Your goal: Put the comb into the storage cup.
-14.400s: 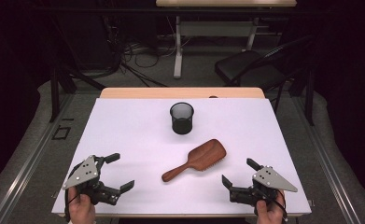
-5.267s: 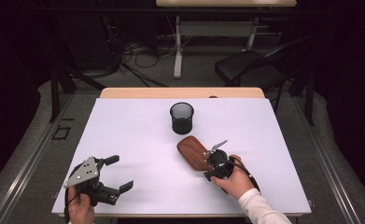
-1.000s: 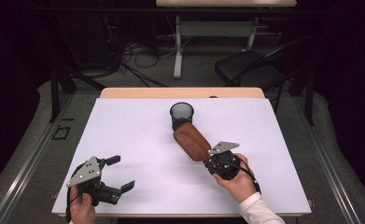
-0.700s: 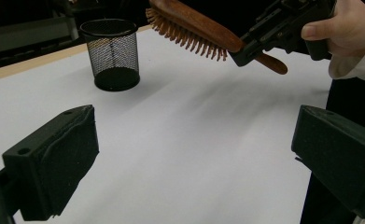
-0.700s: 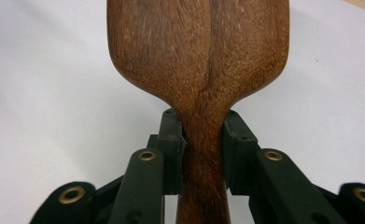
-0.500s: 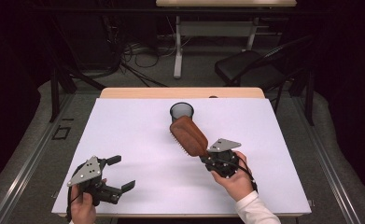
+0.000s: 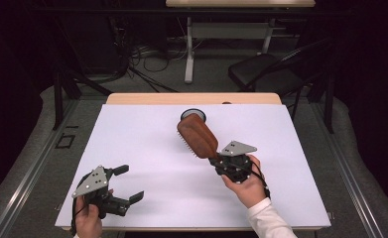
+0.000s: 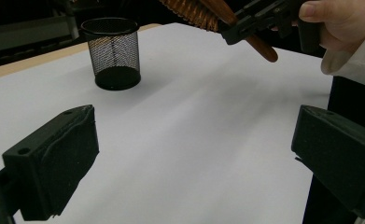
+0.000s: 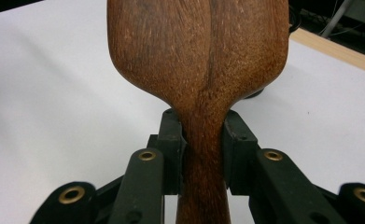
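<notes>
So the right gripper (image 7: 215, 159) has its two black jaws clamped on the neck of a brown wooden paddle hairbrush (image 7: 197, 135), right where the handle widens into the head. In the right gripper view the pads (image 9: 173, 149) press the wood from both sides with no gap, and the smooth grained back of the hairbrush (image 9: 199, 60) faces that camera. From the high view the brush is lifted off the white table top (image 7: 147, 148), tilted up and away from the person, with its short bristles pointing down and to the left. Its head hangs just in front of the black wire-mesh cup (image 7: 193, 115), partly covering the rim from that angle, so I can't say for sure whether they're touching. In the left gripper view the mesh cup (image 8: 113, 52) stands upright on the table, with the brush and the hand holding it up at the top right, clearly above it.

The left gripper (image 7: 123, 184) is down at the near left corner of the table, well apart from all that. Its jaws are spread wide with nothing but bare table between them.
</notes>
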The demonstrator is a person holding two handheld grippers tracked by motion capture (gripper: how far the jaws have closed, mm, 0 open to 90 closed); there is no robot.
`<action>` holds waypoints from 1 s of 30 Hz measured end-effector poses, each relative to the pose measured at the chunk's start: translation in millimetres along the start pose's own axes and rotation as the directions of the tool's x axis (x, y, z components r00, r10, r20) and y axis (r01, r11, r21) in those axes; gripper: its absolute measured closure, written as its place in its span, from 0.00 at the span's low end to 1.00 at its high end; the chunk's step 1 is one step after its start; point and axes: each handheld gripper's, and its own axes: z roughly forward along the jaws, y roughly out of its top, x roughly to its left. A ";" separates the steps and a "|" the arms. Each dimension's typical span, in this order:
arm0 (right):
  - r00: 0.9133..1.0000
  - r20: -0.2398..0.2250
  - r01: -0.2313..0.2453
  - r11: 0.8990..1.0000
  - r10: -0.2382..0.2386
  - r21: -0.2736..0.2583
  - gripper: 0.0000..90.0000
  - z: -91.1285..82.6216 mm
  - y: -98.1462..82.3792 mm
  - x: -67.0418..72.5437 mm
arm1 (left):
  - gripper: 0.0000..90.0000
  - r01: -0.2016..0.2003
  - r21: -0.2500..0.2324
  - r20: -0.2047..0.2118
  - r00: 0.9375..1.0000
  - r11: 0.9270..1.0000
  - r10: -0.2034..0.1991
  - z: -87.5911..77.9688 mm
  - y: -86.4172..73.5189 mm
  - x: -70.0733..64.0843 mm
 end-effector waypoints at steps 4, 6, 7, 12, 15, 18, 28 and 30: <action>1.000 -0.002 -0.003 1.000 0.003 -0.025 0.80 0.6 5.0 -0.1 | 0.01 -0.001 0.002 -0.005 1.000 1.000 0.001 0.2 -0.1 -0.3; 1.000 -0.004 -0.008 0.999 0.008 -0.039 0.80 0.9 7.2 0.1 | 0.01 -0.002 0.001 -0.001 1.000 1.000 0.002 0.4 -0.3 -0.1; 1.000 -0.006 -0.006 0.999 0.006 -0.044 0.80 1.0 8.4 0.0 | 0.01 0.001 0.003 -0.004 1.000 1.000 -0.001 0.5 -0.2 -0.4; 1.000 -0.008 -0.001 0.998 0.001 -0.067 0.80 1.3 13.5 1.7 | 0.01 0.006 0.000 0.004 1.000 1.000 -0.006 0.3 -0.3 0.0; 1.000 -0.013 -0.006 0.997 0.005 -0.079 0.80 0.9 15.7 2.0 | 0.01 0.007 0.005 0.000 1.000 1.000 -0.007 0.4 -0.5 0.2; 1.000 -0.016 -0.006 0.996 0.005 -0.094 0.80 -0.1 16.0 3.6 | 0.01 0.009 0.009 -0.005 1.000 1.000 -0.009 0.9 -0.5 0.3; 0.999 -0.038 0.013 0.995 -0.017 -0.099 0.80 0.6 13.0 12.5 | 0.01 0.030 0.012 0.001 1.000 0.999 -0.030 1.9 -1.0 1.3; 0.999 -0.040 0.015 0.995 -0.019 -0.100 0.80 1.1 12.8 13.1 | 0.01 0.029 0.012 0.003 1.000 1.000 -0.029 2.1 -1.1 1.5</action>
